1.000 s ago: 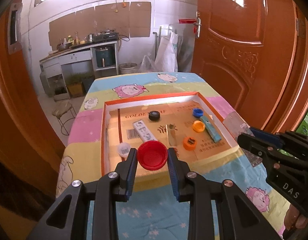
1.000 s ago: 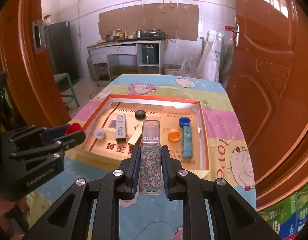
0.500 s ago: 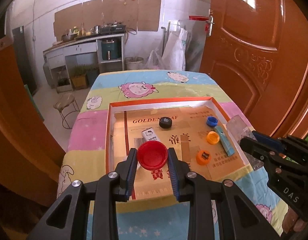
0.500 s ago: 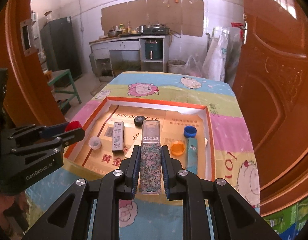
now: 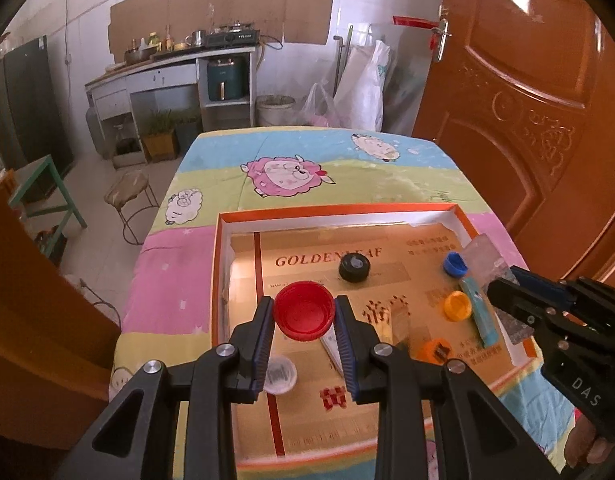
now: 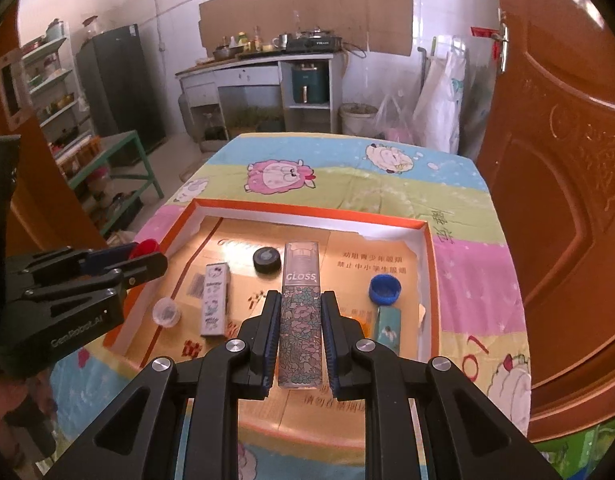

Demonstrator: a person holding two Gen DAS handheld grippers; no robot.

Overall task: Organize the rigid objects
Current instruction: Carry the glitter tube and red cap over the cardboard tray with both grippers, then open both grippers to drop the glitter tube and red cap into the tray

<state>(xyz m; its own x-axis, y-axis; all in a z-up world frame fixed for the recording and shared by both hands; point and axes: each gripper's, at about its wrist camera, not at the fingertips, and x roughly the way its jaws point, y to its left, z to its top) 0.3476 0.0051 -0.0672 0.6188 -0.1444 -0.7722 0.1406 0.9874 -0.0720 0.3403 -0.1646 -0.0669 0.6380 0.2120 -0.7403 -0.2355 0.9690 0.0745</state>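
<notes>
Fridge (image 6: 119,84) only from right wrist

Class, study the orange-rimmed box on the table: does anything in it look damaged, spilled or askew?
Mostly tidy. The paper lining of the box looks torn along its right edge, near the blue cap. The loose caps lie scattered, and nothing has spilled.

Table under a cartoon-sheep cloth, one shallow box on it

I see the table (image 5: 307,152) covered by a cloth (image 6: 347,184) banded in blue, green, pink and yellow with sheep prints. Directly on the cloth lies an orange-rimmed cardboard tray (image 6: 307,210), open side up, sitting toward my near end and nearer the right edge.
</notes>
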